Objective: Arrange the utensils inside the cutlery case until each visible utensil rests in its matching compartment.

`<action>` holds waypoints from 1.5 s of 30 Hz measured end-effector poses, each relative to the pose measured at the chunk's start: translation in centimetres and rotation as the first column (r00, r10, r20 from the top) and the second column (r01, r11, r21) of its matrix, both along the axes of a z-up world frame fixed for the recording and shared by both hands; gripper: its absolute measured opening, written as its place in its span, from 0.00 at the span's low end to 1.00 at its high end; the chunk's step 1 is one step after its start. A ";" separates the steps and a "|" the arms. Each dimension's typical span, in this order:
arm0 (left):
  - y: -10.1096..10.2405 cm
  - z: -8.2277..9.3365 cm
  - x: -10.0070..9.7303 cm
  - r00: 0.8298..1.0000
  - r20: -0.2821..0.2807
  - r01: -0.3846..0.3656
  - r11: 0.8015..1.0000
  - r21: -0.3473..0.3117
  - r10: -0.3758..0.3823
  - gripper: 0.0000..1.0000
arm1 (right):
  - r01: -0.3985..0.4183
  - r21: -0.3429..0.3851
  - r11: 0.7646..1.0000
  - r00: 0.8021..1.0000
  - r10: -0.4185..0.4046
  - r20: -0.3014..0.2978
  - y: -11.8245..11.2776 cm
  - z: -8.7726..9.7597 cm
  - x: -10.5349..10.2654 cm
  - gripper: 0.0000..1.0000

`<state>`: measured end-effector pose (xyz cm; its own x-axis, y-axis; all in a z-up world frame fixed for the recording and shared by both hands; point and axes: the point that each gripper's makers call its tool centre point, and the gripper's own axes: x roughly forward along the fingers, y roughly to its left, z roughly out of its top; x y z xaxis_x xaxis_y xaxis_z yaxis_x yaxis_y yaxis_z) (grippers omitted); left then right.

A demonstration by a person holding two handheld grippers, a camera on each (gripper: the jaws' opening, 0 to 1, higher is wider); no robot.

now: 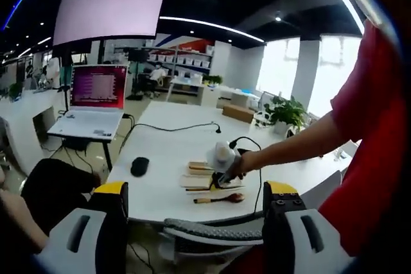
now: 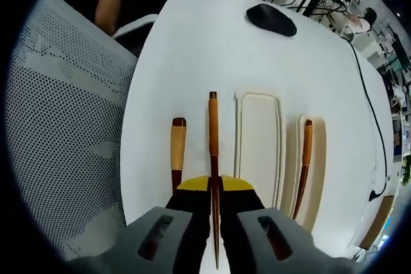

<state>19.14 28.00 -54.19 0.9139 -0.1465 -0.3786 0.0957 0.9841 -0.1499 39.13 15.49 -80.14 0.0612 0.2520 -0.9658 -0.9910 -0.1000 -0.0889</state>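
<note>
Chopstick (image 2: pixel 213 158): I see it slim, wooden, lengthwise on the table.
Banded-handle utensil (image 2: pixel 178 149): parallel, just beside it.
Cutlery case (image 2: pixel 258 139): cream, open.
Third utensil (image 2: pixel 305 158): in the far compartment.

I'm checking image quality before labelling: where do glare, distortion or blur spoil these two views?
Left gripper view: the bright windows are blown out, the hanging white screen is washed out, and the ceiling light strip bows with fisheye distortion. Right gripper view: the white table is evenly lit with soft shadows; the grey mesh chair back curves and softens toward the rim.
</note>
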 end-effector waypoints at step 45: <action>1.2 -1.5 -0.7 0.999 -0.037 -0.036 0.999 0.022 0.037 0.84 | -0.023 0.032 0.999 0.997 0.021 0.077 -2.2 4.8 -0.1 0.01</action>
